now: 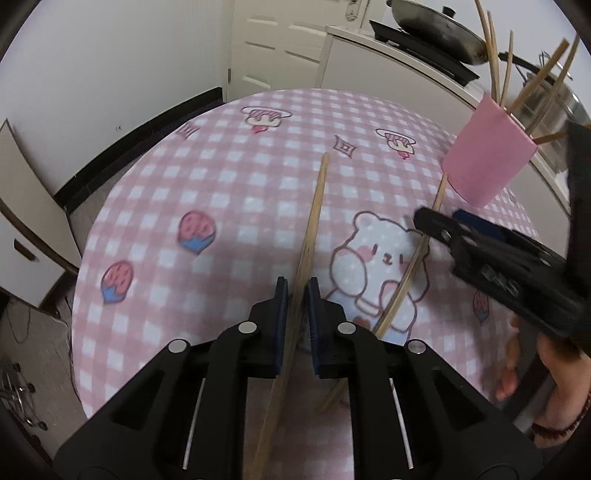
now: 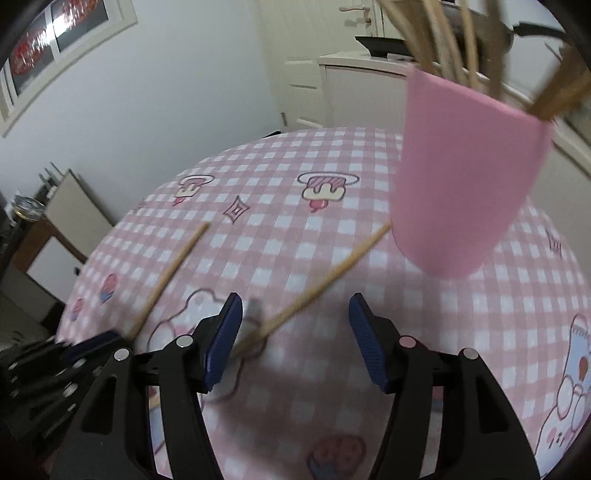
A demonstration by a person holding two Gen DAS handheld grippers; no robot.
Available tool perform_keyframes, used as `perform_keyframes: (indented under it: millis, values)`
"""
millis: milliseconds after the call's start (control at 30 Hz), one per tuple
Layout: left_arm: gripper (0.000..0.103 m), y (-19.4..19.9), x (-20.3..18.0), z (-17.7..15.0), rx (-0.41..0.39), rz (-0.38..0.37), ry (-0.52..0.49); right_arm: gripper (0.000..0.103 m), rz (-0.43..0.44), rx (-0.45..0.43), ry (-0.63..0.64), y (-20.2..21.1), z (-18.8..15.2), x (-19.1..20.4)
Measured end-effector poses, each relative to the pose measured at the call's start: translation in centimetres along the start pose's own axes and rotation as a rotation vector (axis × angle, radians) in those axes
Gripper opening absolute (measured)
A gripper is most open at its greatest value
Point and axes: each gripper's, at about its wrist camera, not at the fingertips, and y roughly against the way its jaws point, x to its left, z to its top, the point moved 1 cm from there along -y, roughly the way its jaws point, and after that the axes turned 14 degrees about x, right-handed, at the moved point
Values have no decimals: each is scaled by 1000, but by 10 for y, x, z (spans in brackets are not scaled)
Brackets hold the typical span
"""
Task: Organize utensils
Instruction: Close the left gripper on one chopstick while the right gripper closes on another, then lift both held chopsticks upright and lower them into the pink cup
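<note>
— Starting at the left, we see our left gripper (image 1: 295, 295) clamped tight on a wooden chopstick (image 1: 314, 221), its blue pads (image 1: 281, 314) pressed to either side of the stick, which runs from under the tool out over the pink checked tablecloth (image 1: 221, 166).

— And beside it we have a second chopstick (image 1: 413, 266) lying loose on the cloth, across the printed bear (image 1: 380, 258), its far end by the foot of the pink cup (image 1: 487, 155).

— From the right wrist view we see that same loose chopstick (image 2: 325, 284) passing close to the left pad (image 2: 225, 339) of our right gripper (image 2: 295, 343); the frame is blurred, so we cannot tell whether it touches.

— We agree the right jaws stand fairly wide and grip nothing.

— Further right, our pink cup (image 2: 461, 177) stands on the tablecloth (image 2: 295, 192) with a bunch of chopsticks (image 2: 443, 55) fanning out of its top.

— Behind it we make out a white counter (image 1: 388, 48) with a pan (image 1: 436, 26).
</note>
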Motion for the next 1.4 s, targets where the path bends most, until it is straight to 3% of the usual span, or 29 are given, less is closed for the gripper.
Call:
perform_keyframes:
  millis: [100,167,300,400,533,667,1033,1100,1200,1400]
  values:
    - [12,2,11,0,-6,-36,32,56,-57,0,35,-9,8,10]
    - [12,2,14,3,-13,-47,46,43,-68,1,72,-13,13,15]
    - [12,1,14,11,-8,-43,40,24,-20,6,148,-14,16,15]
    - [12,-3,10,22,3,-37,28,21,4,14,185,-14,17,16]
    - [28,-8,10,38,16,-24,27,14,66,49,245,-12,20,17]
    - [29,-15,8,53,18,-6,34,14,93,77,258,-11,22,19]
    - [29,-29,-7,80,5,98,-30,15,4,57,145,-18,41,9]
    - [25,-30,-10,81,-7,120,-42,15,-7,55,147,-20,45,9]
    - [9,-30,-12,82,-15,114,-51,13,-19,45,160,-23,50,10]
    - [6,-19,-12,79,-30,77,-27,4,39,15,183,-11,45,13]
